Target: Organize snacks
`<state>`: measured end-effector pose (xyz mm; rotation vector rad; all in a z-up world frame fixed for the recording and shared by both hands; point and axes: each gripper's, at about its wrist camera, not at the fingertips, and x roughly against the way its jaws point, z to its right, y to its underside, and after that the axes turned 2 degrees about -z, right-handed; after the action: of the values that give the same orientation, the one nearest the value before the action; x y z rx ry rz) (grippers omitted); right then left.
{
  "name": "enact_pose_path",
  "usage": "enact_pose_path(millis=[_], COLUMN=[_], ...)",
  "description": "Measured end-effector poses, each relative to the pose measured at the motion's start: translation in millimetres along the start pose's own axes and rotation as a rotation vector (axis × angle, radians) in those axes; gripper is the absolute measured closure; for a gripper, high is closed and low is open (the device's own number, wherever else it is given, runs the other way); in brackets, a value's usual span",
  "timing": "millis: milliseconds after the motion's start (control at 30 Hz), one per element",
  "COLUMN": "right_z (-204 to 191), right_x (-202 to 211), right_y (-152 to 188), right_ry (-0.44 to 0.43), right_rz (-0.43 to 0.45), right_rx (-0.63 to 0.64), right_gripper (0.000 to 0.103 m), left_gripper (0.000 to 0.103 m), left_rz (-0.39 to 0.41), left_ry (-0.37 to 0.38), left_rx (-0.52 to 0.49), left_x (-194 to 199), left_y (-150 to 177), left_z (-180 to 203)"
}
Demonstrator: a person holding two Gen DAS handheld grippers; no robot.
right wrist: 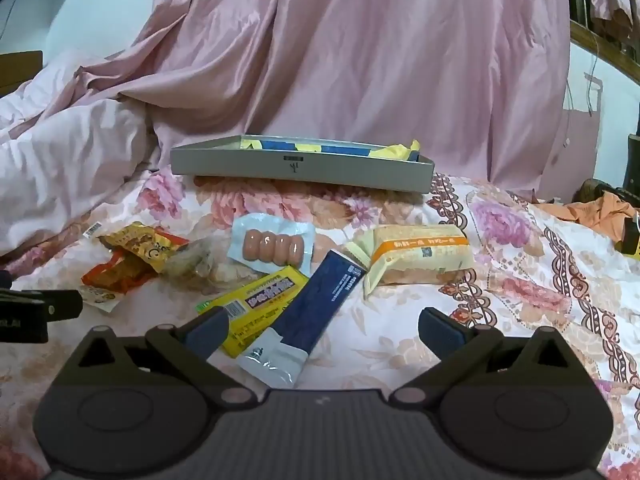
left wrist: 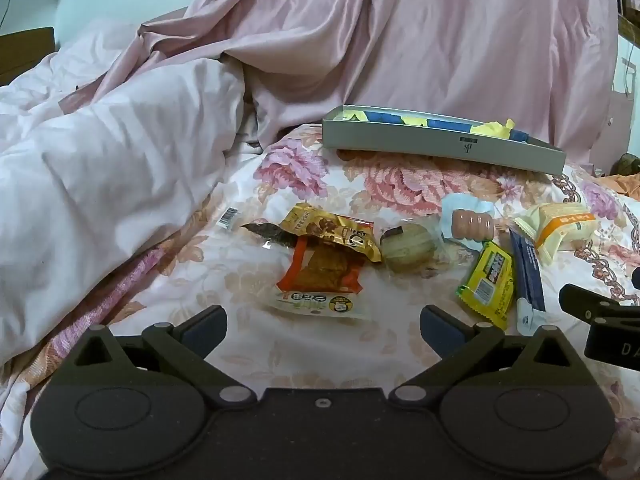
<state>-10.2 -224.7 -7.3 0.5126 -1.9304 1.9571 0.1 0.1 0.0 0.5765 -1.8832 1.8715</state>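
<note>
While both tools hang empty above the bed [left wrist: 304,364], the sorting looks barely begun: most snacks lie loose on the flowered sheet, and the grey tray [right wrist: 296,168] beyond them holds only a few blue and yellow packets. The left gripper [left wrist: 323,330] has its jaws wide apart, low over the sheet, aimed at the orange packet [left wrist: 320,276] just ahead, with a gold packet [left wrist: 332,232] overlapping its far end. The right gripper [right wrist: 323,332] is likewise spread open, low and level, and the near end of the blue sachet [right wrist: 316,300] lies between its fingers, the yellow bar [right wrist: 256,304] just beside the left finger. Farther out sit the sausage pack [right wrist: 272,248] and a cream-and-orange cake pack [right wrist: 420,256]. My guess is that the next move is a pick, likely the blue sachet: the right tool would need to drop, close across its narrow width without catching the yellow bar, then carry it over the tray's near wall.
</note>
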Motion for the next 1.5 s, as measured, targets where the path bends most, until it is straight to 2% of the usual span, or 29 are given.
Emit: enact_pose_path(millis=[1500], right_z=[0.1], right_x=[-1.5], right_y=[5.0], right_ry=[-0.01], right_rz=[-0.021], right_rx=[-0.01], right_gripper=[0.0], left_gripper=[0.001], left_rz=[-0.002], left_ry=[0.0], left_rx=[0.002], left_x=[0.3], left_y=[0.1], left_z=[-0.1])
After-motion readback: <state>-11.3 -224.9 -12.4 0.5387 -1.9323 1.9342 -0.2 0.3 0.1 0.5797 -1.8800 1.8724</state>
